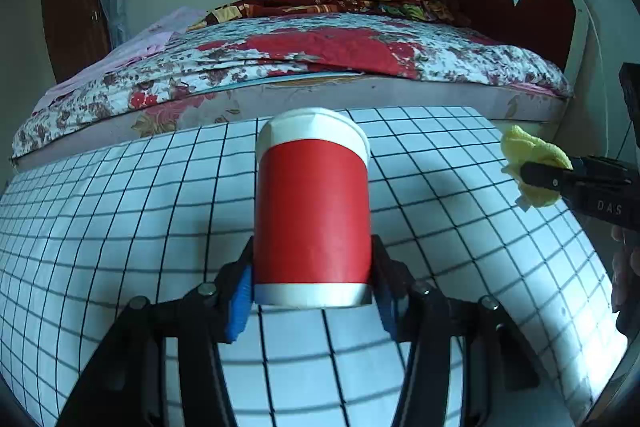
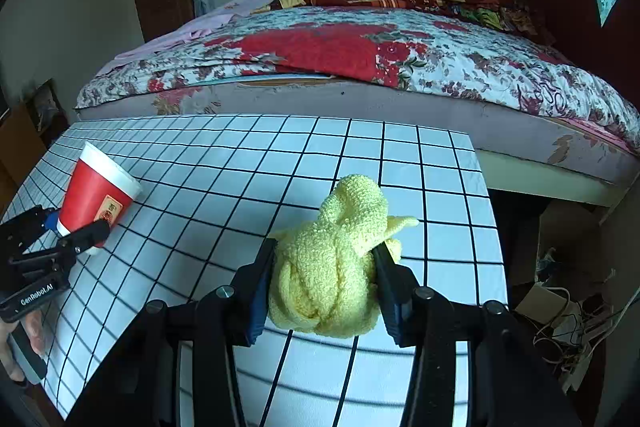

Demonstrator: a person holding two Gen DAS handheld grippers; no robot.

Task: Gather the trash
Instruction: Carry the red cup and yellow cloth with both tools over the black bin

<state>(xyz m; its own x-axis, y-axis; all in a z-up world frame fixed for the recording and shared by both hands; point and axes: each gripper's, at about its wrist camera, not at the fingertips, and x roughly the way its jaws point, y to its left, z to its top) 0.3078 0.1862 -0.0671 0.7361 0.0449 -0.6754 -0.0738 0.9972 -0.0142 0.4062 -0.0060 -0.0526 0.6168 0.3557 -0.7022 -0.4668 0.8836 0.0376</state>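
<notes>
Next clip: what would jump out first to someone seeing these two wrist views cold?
The red paper cup, clamped near its base by the left hand-held gripper, fills the centre of the left wrist view. In the right wrist view, a knotted yellow cloth sits squeezed in the right hand-held gripper. Both hang over a white grid-patterned tabletop, with a floral-quilted bed behind.

Two black two-finger grippers are showing: the left gripper point(image 1: 312, 267) and the right gripper point(image 2: 326, 279). One red paper cup with white rim point(image 1: 312, 203) is appearing, and one crumpled yellow terry cloth point(image 2: 332, 259). One white table with black grid lines point(image 2: 240, 163) is standing before one bed with floral quilt point(image 2: 360, 59).
</notes>
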